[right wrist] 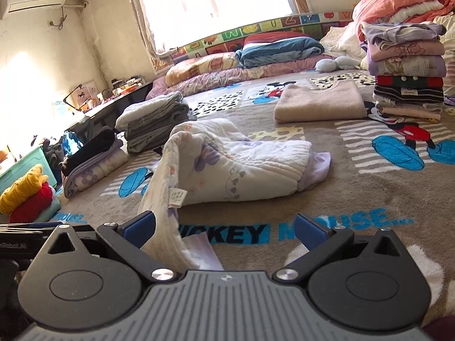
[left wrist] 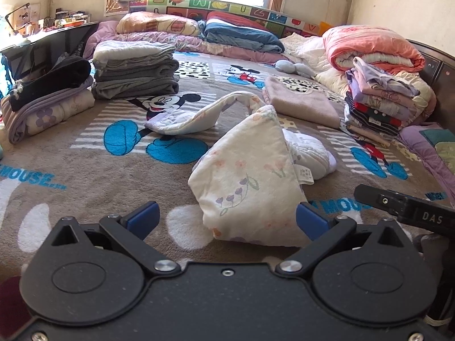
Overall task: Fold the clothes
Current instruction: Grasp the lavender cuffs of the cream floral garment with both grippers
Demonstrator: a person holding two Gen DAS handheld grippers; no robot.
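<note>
- While both grippers sit low over the blanket, the floral garment lies straight ahead of them, its near hem rising into the gap of each.
- Left gripper: jaws wide, holding nothing; the cloth's raised end leans by the right pad, contact unclear.
- Right gripper: jaws also wide; the hem with its tag drapes against the left pad, not pinched.
- The garment's long axis runs away from the jaws, up the bed; neither gripper looks clearly nearer.
- It is soft, quilted, creased cotton with pale flowers, bunched and part-doubled; a sleeve curls off to the left.
- The blanket is plush, so cloth should drag rather than slide.
- Folded stacks stand well apart.
</note>
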